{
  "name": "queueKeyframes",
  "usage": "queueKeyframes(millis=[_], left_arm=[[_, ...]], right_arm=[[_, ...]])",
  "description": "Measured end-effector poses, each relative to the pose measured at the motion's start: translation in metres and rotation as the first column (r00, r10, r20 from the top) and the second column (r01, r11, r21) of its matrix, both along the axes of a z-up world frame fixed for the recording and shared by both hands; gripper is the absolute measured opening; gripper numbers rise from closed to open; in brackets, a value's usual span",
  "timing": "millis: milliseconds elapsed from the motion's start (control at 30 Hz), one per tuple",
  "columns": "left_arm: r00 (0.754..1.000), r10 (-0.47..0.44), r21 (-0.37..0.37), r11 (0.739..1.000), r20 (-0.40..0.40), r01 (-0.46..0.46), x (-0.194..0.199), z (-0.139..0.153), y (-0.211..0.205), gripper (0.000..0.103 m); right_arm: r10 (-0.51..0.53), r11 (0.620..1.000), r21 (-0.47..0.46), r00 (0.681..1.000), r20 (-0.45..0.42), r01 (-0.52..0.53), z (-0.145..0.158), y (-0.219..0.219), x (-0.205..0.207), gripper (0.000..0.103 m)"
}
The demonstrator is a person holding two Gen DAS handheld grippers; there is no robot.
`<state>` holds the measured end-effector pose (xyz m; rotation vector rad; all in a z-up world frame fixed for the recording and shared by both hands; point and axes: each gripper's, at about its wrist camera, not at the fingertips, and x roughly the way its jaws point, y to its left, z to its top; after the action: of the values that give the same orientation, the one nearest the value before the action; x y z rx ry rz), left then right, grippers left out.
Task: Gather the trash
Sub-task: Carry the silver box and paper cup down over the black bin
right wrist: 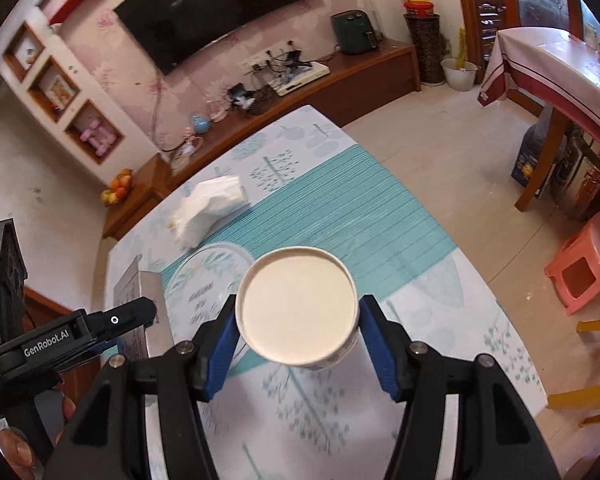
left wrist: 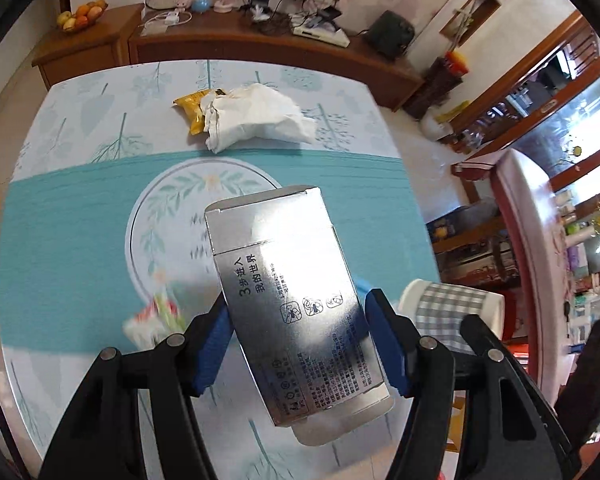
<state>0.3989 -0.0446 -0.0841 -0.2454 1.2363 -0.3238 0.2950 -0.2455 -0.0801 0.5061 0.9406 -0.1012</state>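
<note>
While your left gripper (left wrist: 296, 340) clamps its fingers on the silver box (left wrist: 292, 300) and your right gripper (right wrist: 298, 340) grips the paper cup (right wrist: 298, 306), both above the surface (right wrist: 420, 312), the glossy box could slip. I cannot tell the cup's contents. Beyond lie crumpled tissue (left wrist: 256, 116) and a yellow wrapper (left wrist: 192, 106).

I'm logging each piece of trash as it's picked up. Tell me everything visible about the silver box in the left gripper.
The silver box is a flat, shiny carton, cardboard with a foil-like finish, printed with dark Chinese text and small icons. Its end flaps look closed. It is held tilted above the table, clamped across its width by the blue fingers of the left gripper. Glare washes out its middle.
</note>
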Motion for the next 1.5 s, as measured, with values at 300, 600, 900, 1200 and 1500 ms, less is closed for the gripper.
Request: queueKeyframes(millis=[300,600,900,1200,1500], left_arm=[[0.994,0.051,-0.018,0.999,0.097,-0.049,-0.131,0.050,-0.013,0.063],[0.989,0.091,0.010,0.996,0.113,-0.093,-0.265,0.051,-0.044,0.063],[1.000,0.001,0.118,0.993,0.005,-0.002,-0.359,0.027,-0.069,0.063],[0.992,-0.076,0.185,0.978,-0.096,0.093,-0.397,-0.039,-0.073,0.063],[0.977,-0.151,0.213,0.960,-0.150,0.181,-0.404,-0.158,-0.071,0.064]], right_arm=[[0.182,0.982,0.030,0.981,0.068,-0.185,0.033,-0.010,-0.104,0.059],[0.342,0.939,0.025,0.937,0.071,-0.344,0.034,-0.026,-0.208,0.059],[0.387,0.917,0.101,0.922,0.001,-0.385,0.004,-0.028,-0.276,0.059],[0.346,0.929,0.181,0.931,-0.118,-0.322,-0.062,-0.015,-0.309,0.059],[0.200,0.970,0.193,0.942,-0.268,-0.150,-0.176,-0.021,-0.314,0.059]])
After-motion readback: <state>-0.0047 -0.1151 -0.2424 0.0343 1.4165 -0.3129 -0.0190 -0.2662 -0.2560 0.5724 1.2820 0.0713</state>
